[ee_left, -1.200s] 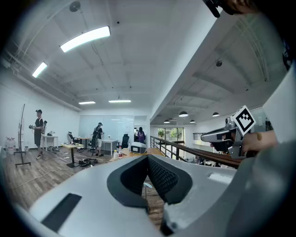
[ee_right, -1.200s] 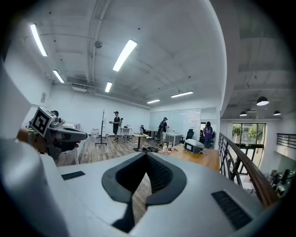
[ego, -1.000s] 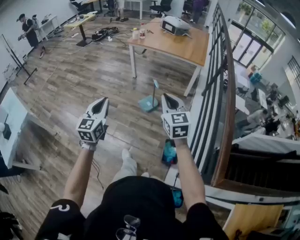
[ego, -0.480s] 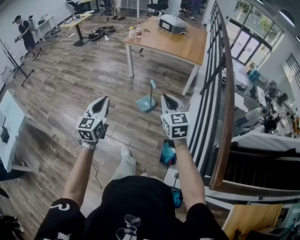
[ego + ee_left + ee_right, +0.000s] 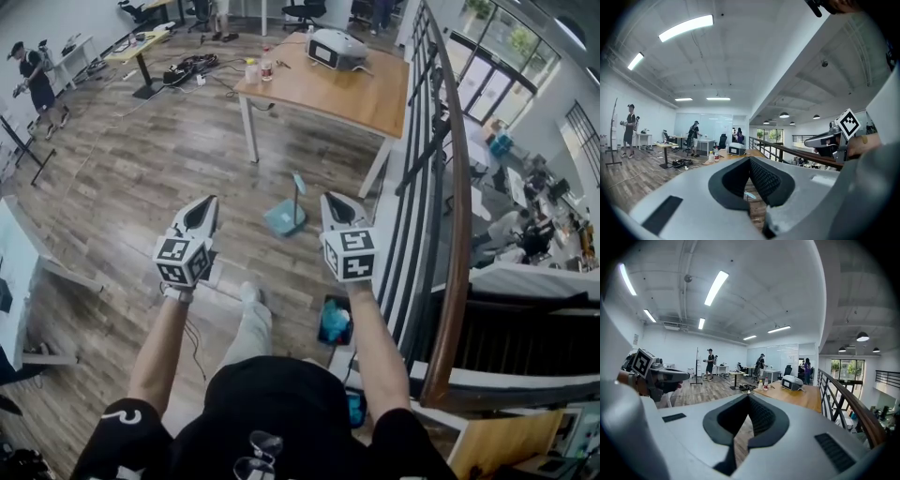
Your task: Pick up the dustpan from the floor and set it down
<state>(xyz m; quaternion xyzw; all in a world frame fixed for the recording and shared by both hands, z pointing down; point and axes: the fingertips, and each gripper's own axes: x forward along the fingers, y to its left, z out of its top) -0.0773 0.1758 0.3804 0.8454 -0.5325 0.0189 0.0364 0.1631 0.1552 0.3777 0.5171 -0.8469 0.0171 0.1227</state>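
Observation:
The teal dustpan [image 5: 284, 218] lies on the wooden floor with its handle [image 5: 298, 185] standing upright, just short of the table leg. My left gripper [image 5: 204, 207] and right gripper [image 5: 334, 202] are held level side by side above the floor, short of the dustpan, which sits between their tips and a little beyond. Both are shut with nothing in them. In the left gripper view the jaws [image 5: 750, 159] meet at the tip, and a small pale-blue patch [image 5: 749, 195] shows below them. In the right gripper view the jaws [image 5: 749, 395] are closed too.
A wooden table [image 5: 361, 98] carries a grey device [image 5: 336, 49] and bottles [image 5: 258, 69]. A black railing with a wooden handrail [image 5: 450, 197] runs along the right. A blue object [image 5: 335, 321] lies by my right foot, a white desk [image 5: 17, 267] at left.
The person has walked forward; both grippers have advanced with them and the dustpan and table now sit nearer. Both jaws stay shut.

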